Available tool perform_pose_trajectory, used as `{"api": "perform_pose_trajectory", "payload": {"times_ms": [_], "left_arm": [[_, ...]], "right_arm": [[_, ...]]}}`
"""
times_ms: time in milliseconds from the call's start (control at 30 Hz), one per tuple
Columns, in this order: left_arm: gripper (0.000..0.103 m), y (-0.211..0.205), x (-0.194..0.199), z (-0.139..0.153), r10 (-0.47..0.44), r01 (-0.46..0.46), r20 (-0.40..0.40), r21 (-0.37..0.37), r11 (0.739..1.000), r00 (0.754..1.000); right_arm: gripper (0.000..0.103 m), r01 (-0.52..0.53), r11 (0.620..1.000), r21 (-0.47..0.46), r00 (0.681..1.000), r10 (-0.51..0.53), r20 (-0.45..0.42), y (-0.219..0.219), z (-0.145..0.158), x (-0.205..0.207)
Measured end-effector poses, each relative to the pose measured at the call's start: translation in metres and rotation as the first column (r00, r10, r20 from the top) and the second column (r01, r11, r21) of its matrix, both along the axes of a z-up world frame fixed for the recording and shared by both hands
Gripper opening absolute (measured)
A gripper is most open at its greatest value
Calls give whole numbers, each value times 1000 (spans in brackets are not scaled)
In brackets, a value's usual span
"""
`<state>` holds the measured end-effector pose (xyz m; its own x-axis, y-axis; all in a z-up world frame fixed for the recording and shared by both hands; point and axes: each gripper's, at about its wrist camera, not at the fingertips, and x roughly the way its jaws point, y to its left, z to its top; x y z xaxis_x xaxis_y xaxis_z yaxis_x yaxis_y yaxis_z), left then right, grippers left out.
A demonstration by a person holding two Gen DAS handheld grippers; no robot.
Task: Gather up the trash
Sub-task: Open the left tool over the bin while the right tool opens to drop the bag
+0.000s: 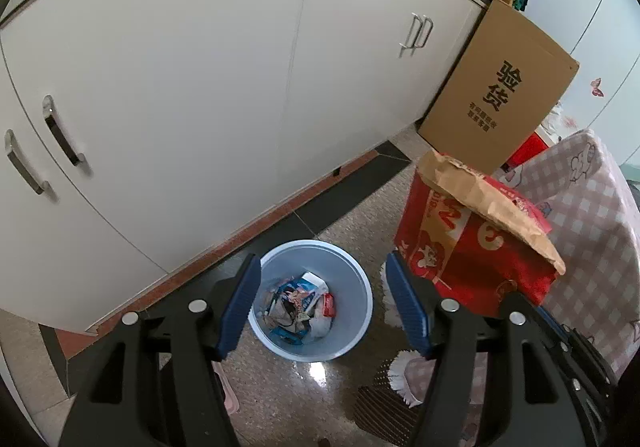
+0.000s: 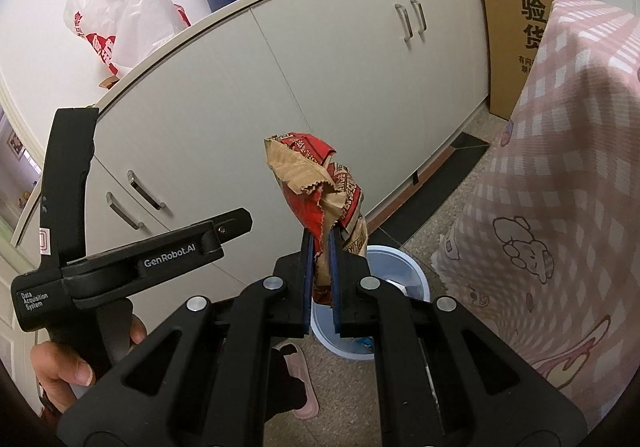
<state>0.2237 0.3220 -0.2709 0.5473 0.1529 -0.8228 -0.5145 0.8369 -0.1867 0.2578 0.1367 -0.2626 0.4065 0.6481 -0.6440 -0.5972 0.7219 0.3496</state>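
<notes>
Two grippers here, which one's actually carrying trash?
The right gripper: its jaws are shut on a crumpled red-and-brown snack bag above the light blue bin. The left gripper is open, nothing between its jaws.

**Rig appearance, both handheld units**

Left gripper: matte black plastic frame with triangular cut-outs in the linkage arms. Four round silver pivot pins across the top. Fingers faced with ribbed dark blue pads.

Right gripper: same black frame, same cut-outs, four silver pins, thin blue pads on flat black fingers.

Seen from the right camera, the left unit's body is black, with white "GenRobot.AI" lettering, a "Data Acquisition System" label, a small screw near the tip, and a red-and-white sticker on its upright bar. Hand on a black handle; no sleeve visible.
</notes>
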Motion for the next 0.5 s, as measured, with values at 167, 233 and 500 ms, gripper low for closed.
{"api": "perform_pose_trajectory", "payload": {"times_ms": [167, 233, 500], "left_arm": [[66, 5, -2, 1, 33, -33, 0, 21, 999, 999], [67, 7, -3, 1, 44, -44, -1, 28, 999, 999], [69, 11, -4, -3, 67, -65, -22, 54, 996, 998]], "right_arm": [[8, -2, 1000, 12, 1000, 2, 5, 4, 0, 2], [8, -2, 1000, 13, 1000, 2, 8, 7, -1, 3], [13, 27, 999, 47, 998, -24, -60, 13, -22, 20]]}}
